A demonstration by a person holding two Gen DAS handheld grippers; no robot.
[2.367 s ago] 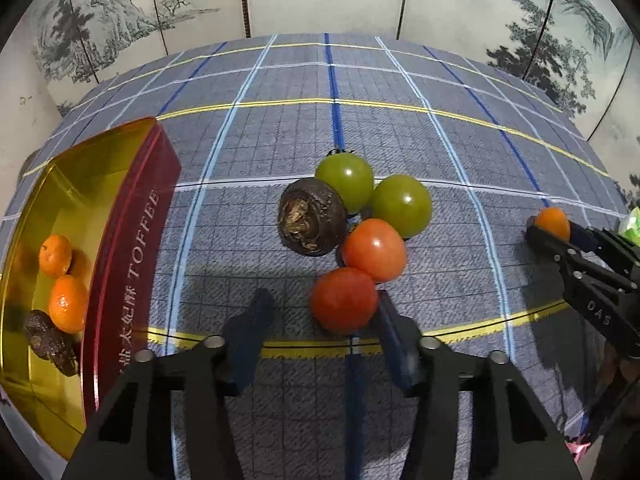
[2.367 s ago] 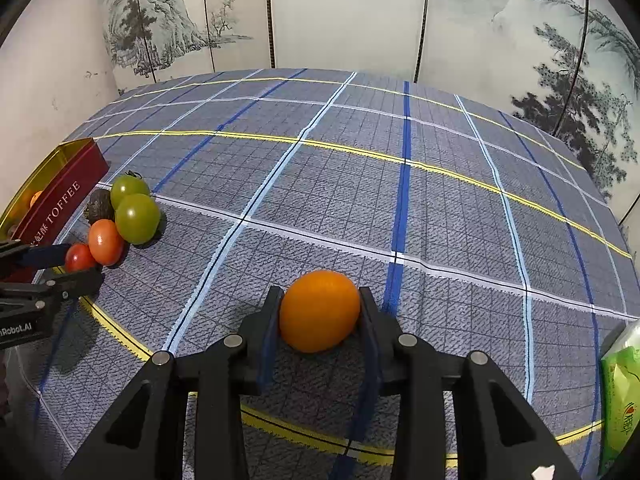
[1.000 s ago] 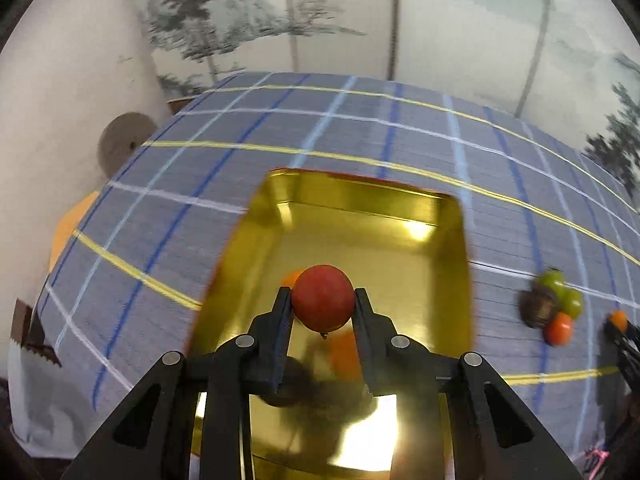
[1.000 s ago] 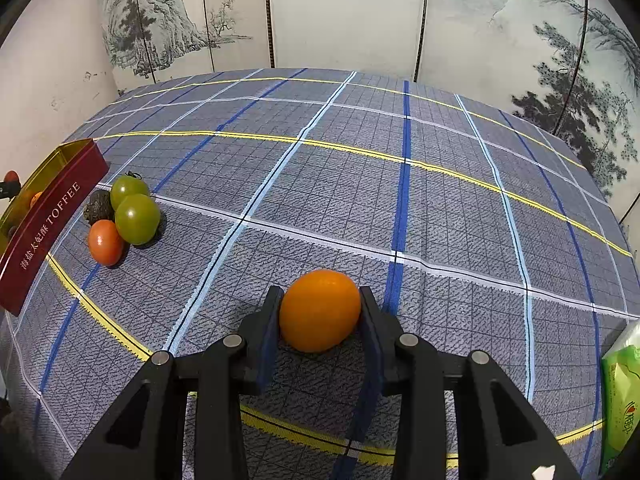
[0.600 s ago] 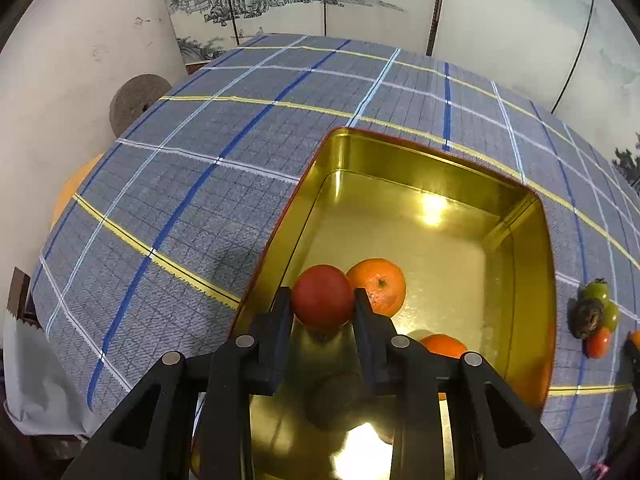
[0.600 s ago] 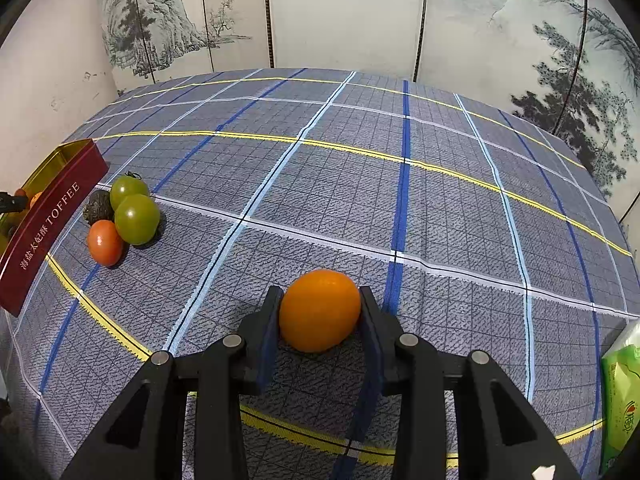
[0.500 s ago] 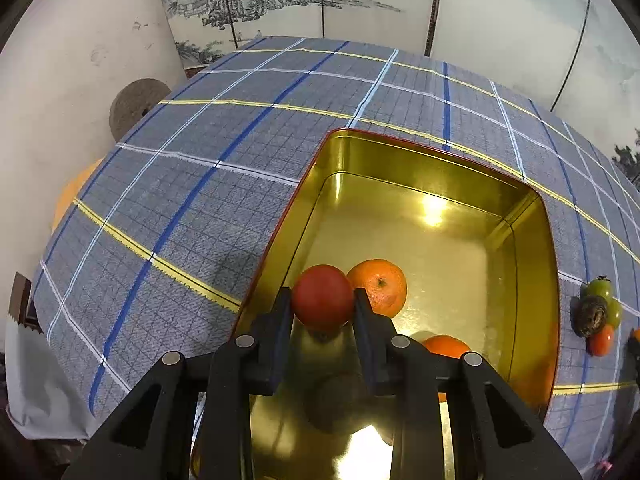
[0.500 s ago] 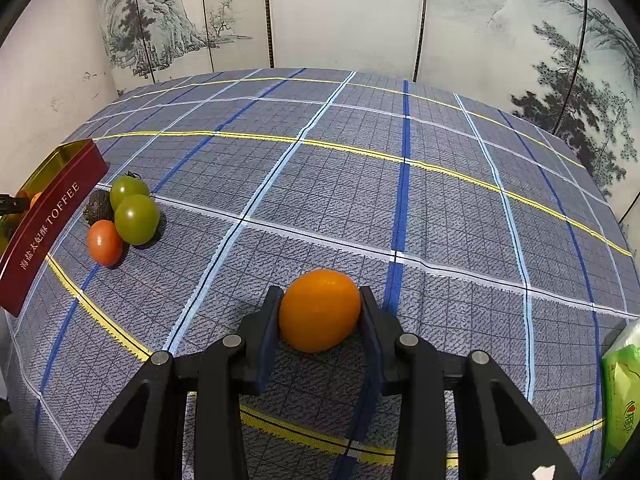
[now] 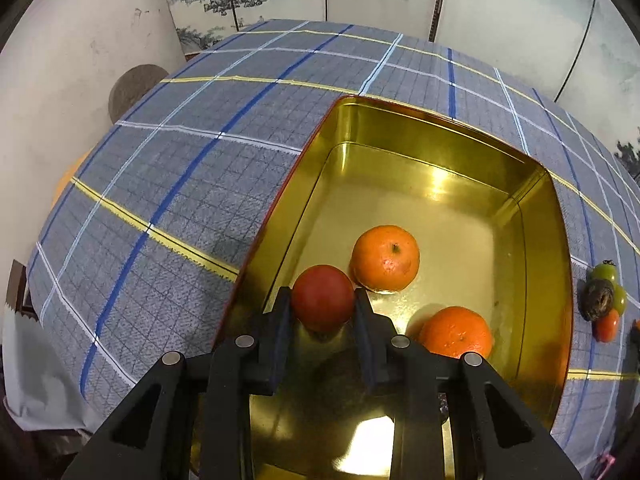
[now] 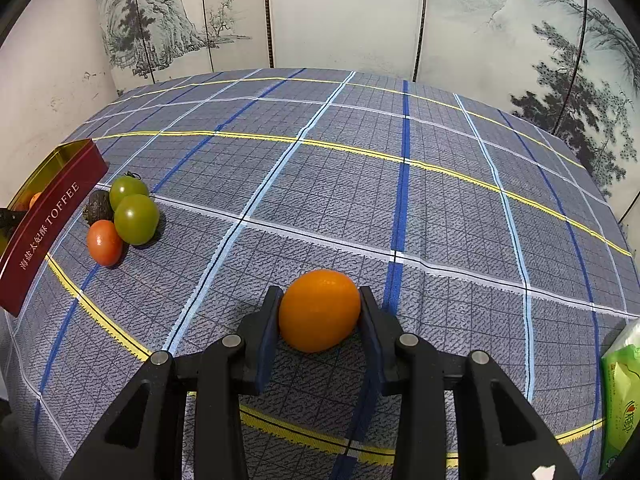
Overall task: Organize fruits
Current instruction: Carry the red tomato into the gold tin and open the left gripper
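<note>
Red tomato (image 9: 322, 297) — clamped between left gripper (image 9: 322, 322) fingers, over tin (image 9: 440, 148)

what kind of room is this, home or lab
Probably a home-style room, though staged: a table under a plaid tablecloth, a folding screen painted with ink landscapes behind it, and a toffee tin holding fruit.

A shiny gold metal tin (image 9: 536, 240) is seen on a rough woven blue checked cloth (image 10: 360, 184); a smooth glossy red tomato (image 9: 322, 297) is held.
</note>
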